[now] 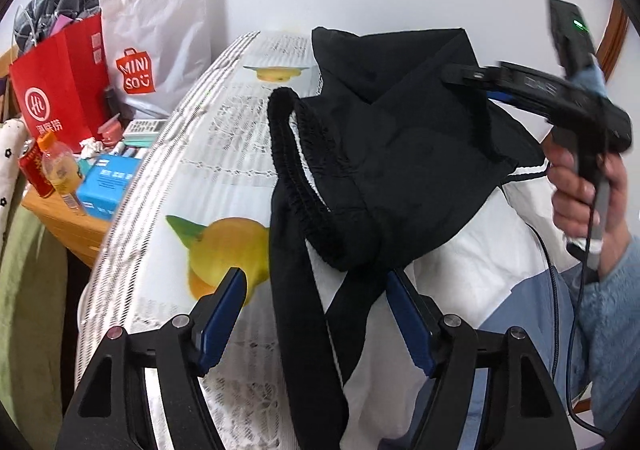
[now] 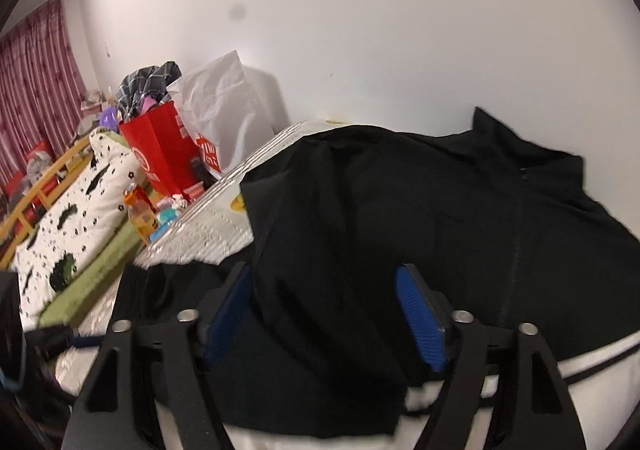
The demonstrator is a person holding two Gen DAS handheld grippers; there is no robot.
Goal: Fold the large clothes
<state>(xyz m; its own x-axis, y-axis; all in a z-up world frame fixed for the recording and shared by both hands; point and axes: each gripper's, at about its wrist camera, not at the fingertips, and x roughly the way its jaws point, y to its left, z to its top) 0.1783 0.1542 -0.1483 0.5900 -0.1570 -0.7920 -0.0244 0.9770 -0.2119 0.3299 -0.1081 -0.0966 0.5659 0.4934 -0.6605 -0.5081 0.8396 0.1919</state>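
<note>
A black jacket lies rumpled on the lemon-print bed sheet, its ribbed hem curled up at the left. One long black sleeve runs toward the camera between the blue pads of my left gripper, which is open and does not press on it. At the upper right a hand holds my right gripper over the jacket's far side. In the right wrist view the jacket fills the middle. A raised fold of it stands between the parted pads of my right gripper.
A bedside table at the left carries a red paper bag, a white MINISO bag, a drink bottle and a blue box. White and blue bedding lies under the jacket. A spotted duvet lies at the left.
</note>
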